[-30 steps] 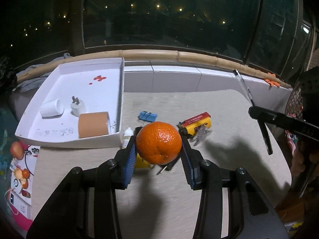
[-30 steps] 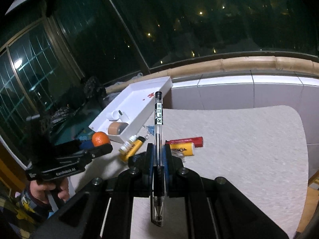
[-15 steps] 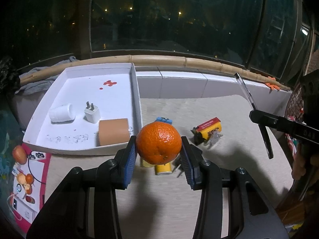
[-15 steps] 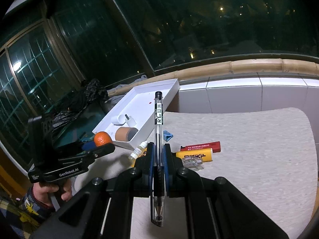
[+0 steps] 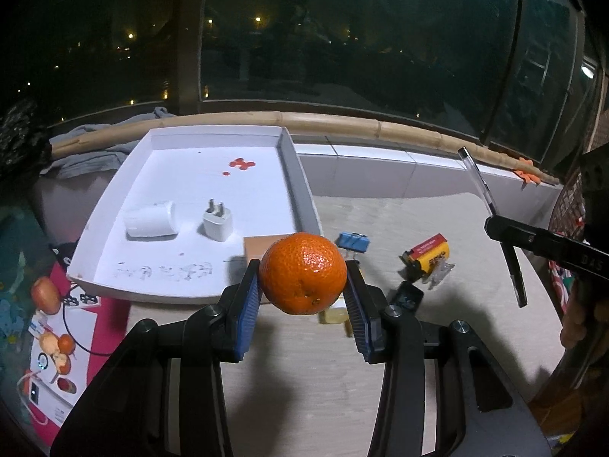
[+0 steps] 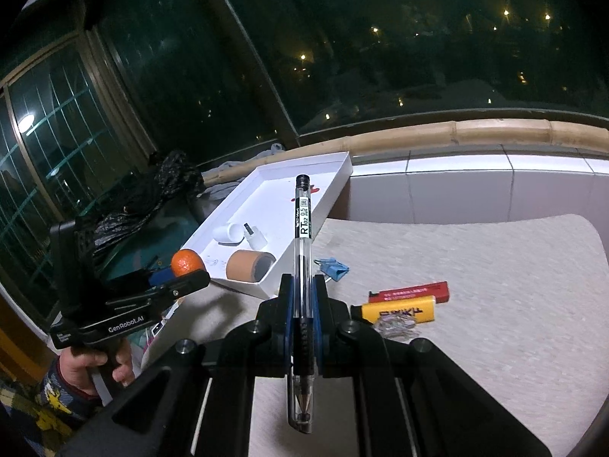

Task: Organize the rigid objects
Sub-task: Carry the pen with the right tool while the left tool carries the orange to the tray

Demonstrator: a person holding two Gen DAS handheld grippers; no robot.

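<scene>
My left gripper [image 5: 302, 289] is shut on an orange [image 5: 303, 273] and holds it in the air just in front of the near right corner of the white tray [image 5: 297, 175]. The tray holds a white cup [image 5: 150, 219], a white plug adapter [image 5: 217, 221] and a tan roll [image 6: 249, 265]. My right gripper [image 6: 303, 297] is shut on a clear pen [image 6: 303, 236], held upright above the table. The pen [image 5: 491, 224] also shows at the right of the left wrist view.
On the grey table mat [image 6: 495, 285] lie a blue binder clip [image 5: 354, 242], a red box [image 6: 409, 291], a yellow lighter [image 6: 396, 312], a clear clip [image 6: 394, 327] and a small yellow bottle [image 5: 333, 316]. A pink leaflet [image 5: 57, 342] lies left of the tray.
My left gripper has carried the orange left and forward to the tray's near right corner. The right gripper with the pen has shifted slightly toward the tray.
</scene>
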